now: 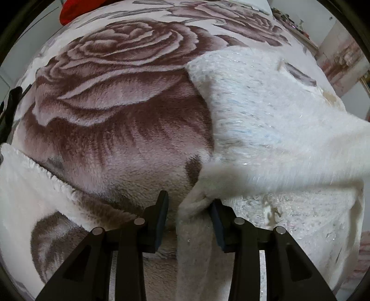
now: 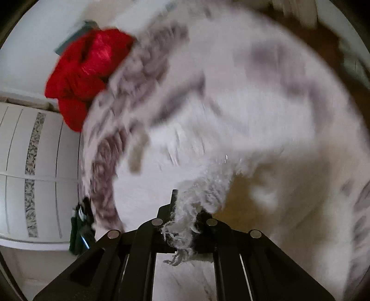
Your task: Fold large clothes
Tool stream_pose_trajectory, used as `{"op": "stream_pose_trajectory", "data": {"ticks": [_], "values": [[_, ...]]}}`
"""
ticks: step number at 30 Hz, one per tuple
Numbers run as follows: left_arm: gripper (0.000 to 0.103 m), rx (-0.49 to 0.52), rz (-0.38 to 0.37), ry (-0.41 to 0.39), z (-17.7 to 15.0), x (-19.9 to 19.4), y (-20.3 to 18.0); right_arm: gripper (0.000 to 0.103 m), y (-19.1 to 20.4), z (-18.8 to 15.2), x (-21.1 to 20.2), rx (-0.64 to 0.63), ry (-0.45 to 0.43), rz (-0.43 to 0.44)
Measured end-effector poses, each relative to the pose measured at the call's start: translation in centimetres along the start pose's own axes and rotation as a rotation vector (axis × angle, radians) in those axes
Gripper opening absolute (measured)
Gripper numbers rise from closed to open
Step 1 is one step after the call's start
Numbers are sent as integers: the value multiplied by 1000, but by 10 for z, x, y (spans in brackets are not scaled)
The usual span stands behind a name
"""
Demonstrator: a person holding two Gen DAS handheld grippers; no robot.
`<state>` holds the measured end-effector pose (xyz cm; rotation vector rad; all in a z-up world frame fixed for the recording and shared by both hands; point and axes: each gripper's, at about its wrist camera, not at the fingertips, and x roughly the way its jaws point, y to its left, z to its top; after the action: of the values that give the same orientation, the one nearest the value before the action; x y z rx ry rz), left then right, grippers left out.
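Note:
A large fluffy white garment (image 1: 266, 120) with glittery threads lies on a bed covered by a rose-print blanket (image 1: 111, 92). In the left wrist view my left gripper (image 1: 189, 208) is open, its jaws apart around a bunched fold of the white garment (image 1: 196, 203) that stands between them. In the right wrist view my right gripper (image 2: 187, 208) is shut on a frayed, fuzzy edge of the white garment (image 2: 198, 194) and holds it above the bed. That view is blurred by motion.
A red cloth (image 2: 87, 69) lies at the far edge of the bed; it also shows in the left wrist view (image 1: 74, 9). A white panelled cabinet (image 2: 34, 166) stands left of the bed. A dark object (image 2: 81, 222) sits at the bed's edge.

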<state>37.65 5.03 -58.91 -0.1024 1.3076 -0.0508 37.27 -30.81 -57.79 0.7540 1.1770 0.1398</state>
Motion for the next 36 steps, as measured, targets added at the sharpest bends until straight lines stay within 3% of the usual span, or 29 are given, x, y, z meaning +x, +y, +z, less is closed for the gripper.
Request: {"op": "stream_pose_trajectory", "data": {"ticks": [2, 7, 9, 11, 12, 13, 14, 15, 16, 21, 26, 28, 31, 36], "values": [[35, -3, 4, 3, -2, -1, -3, 7, -9, 14, 0, 5, 21, -63], [35, 18, 37, 5, -8, -12, -16, 7, -61, 11, 52, -15, 165, -287], [35, 46, 76, -7, -12, -23, -25, 10, -93, 5, 69, 56, 220, -281], [35, 87, 129, -33, -20, -39, -34, 17, -113, -1, 63, 122, 217, -222], [37, 95, 148, -45, -23, -45, -36, 28, -117, -5, 53, 145, 200, -199], [48, 102, 175, -64, -28, -53, -38, 43, -120, -9, 43, 153, 183, -204], [68, 104, 193, -74, -31, -59, -39, 46, -122, -16, 23, 152, 158, -214], [77, 101, 209, -82, -35, -64, -39, 46, -123, -23, 8, 145, 143, -220], [82, 94, 223, -89, -39, -68, -39, 46, -126, -33, -11, 131, 135, -242], [85, 63, 286, -83, -59, -84, -50, 46, -165, -87, -78, 122, 152, -358], [85, 96, 316, -94, -84, -89, -108, 45, -227, -146, -65, 147, 316, -417], [85, 128, 342, -83, -97, -88, -134, 11, -245, -159, -54, 115, 350, -434], [85, 179, 404, -66, -122, -85, -179, 10, -272, -167, -50, 84, 353, -452], [85, 211, 501, -1, -155, -87, -251, 14, -272, -148, -63, 11, 500, -315]]}}
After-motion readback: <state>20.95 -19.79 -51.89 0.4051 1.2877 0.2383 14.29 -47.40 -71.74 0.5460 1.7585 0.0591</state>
